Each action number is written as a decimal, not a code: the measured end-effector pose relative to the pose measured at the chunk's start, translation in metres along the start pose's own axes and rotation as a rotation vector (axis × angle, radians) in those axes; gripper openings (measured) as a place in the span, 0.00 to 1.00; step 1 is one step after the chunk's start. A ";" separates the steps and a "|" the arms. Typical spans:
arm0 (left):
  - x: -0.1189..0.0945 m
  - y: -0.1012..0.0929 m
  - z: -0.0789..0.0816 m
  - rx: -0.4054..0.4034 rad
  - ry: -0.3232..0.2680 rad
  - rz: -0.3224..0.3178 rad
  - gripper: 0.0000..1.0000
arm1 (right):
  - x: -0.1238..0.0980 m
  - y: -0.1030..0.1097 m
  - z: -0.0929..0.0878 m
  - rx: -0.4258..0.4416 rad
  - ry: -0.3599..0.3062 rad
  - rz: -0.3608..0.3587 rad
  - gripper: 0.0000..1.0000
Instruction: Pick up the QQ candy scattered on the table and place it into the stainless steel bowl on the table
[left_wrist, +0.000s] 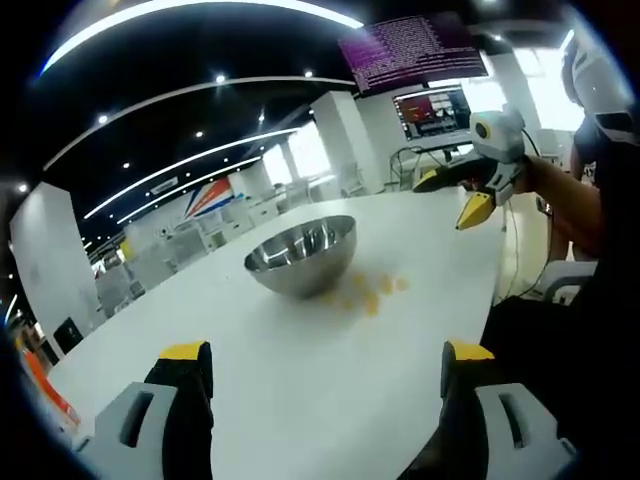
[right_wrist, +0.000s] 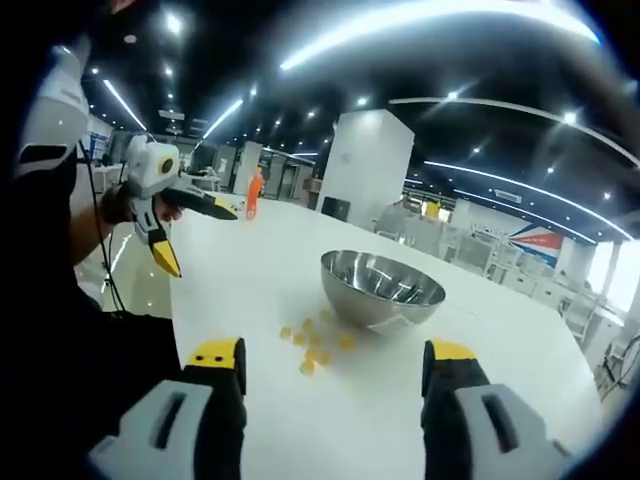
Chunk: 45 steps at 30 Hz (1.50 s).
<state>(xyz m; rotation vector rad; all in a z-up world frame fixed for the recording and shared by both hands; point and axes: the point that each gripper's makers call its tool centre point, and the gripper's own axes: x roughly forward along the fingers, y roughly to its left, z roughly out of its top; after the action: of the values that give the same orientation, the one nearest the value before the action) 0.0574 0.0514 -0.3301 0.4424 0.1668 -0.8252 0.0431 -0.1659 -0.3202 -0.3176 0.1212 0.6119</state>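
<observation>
The right gripper (right_wrist: 330, 370) hangs low over the white table (right_wrist: 520, 350) with its yellow-tipped jaws spread and nothing between them, and the left gripper (left_wrist: 325, 375) is likewise wide apart and empty. The QQ candy (right_wrist: 315, 345) lies scattered just beside the near foot of the stainless steel bowl (right_wrist: 382, 288), none pinched yet. It looks like the approach before a first pick: one gripper should drop onto a single candy and close gently.
</observation>
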 end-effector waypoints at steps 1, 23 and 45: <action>0.000 0.000 0.000 0.001 0.000 0.000 0.95 | 0.001 0.000 0.000 0.003 0.000 -0.001 0.69; 0.006 0.003 -0.011 -0.005 0.026 -0.002 0.95 | 0.067 0.034 -0.037 0.106 0.048 0.108 0.55; 0.013 0.008 -0.009 0.014 0.032 -0.012 0.94 | 0.086 0.028 -0.065 0.206 0.094 0.061 0.18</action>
<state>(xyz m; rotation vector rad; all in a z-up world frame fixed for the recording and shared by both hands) 0.0719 0.0517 -0.3399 0.4689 0.1938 -0.8316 0.0957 -0.1192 -0.4063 -0.1432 0.2834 0.6387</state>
